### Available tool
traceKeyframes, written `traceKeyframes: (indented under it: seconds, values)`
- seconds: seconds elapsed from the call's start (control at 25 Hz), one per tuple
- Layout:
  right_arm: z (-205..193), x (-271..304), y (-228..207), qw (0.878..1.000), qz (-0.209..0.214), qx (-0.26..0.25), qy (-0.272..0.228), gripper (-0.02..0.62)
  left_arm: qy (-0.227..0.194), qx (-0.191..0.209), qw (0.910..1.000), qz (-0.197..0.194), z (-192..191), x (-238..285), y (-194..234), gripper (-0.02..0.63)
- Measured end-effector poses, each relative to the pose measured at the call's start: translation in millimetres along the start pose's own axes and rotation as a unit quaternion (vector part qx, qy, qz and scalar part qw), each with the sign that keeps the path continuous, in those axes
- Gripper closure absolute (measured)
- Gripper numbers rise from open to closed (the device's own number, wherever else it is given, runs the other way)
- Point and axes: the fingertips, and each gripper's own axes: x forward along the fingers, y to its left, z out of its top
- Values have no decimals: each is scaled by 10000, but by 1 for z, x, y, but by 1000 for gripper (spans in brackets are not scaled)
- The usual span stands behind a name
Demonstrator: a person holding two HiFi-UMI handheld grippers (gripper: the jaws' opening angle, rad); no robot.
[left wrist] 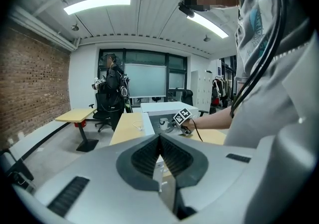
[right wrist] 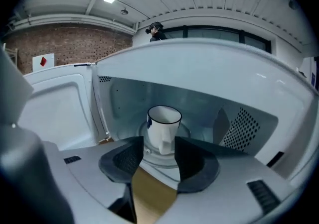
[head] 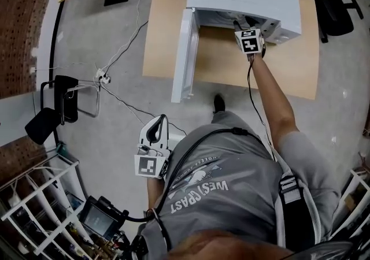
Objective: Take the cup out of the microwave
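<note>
- Ribbed dark pads point(right wrist: 125, 157) of the right gripper point(right wrist: 159, 144) fill the foreground of its own view, aimed into the open microwave point(right wrist: 224, 68); the white cup point(right wrist: 163, 123) stands upright on the glass turntable point(right wrist: 185, 132) just beyond the tips, handle turned toward them
- Risk: the handle sits in the line of approach; a straight push in could nudge it and spin or slide the cup on the smooth plate before the pads close
- Closing on the handle alone, rather than the cup's wall, might let the cup swing and tip as it is drawn out; the cavity roof looks low, so a steep lift could knock the rim
- Right gripper: jaws spread wide, nothing between the pads, nothing touched, though the gap to the cup is hard to judge through the wide lens
- Left gripper point(left wrist: 160, 143): jaws closed together and empty, held by the person's side, well apart from the microwave door point(head: 184, 56)
</note>
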Motion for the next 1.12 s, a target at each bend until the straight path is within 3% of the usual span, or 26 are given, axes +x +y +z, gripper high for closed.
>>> traceKeyframes:
  seconds: [0.32, 0.52, 0.56, 0.64, 0.8, 1.12]
  values:
    - [-8, 36, -12, 9992, -46, -314, 233, 420, 144, -71, 9997, 163, 1, 11, 3, 563]
    - [-7, 47, -14, 9994, -13, -325, 124, 425, 210, -82, 9996, 196, 1, 15, 0, 563]
    - [-7, 47, -13, 9996, 11, -265, 105, 485, 233, -84, 9995, 199, 0, 15, 0, 563]
    - [-8, 48, -13, 10000, 59, 1, 57, 519, 274, -91, 9994, 194, -2, 15, -2, 563]
    - [-7, 47, -11, 9995, 71, 315, -28, 525, 328, -119, 9993, 133, -7, 17, -5, 562]
    - [-17, 11, 12, 9986, 336, 383, -134, 526, 244, -59, 9997, 10, -8, 9, -12, 562]
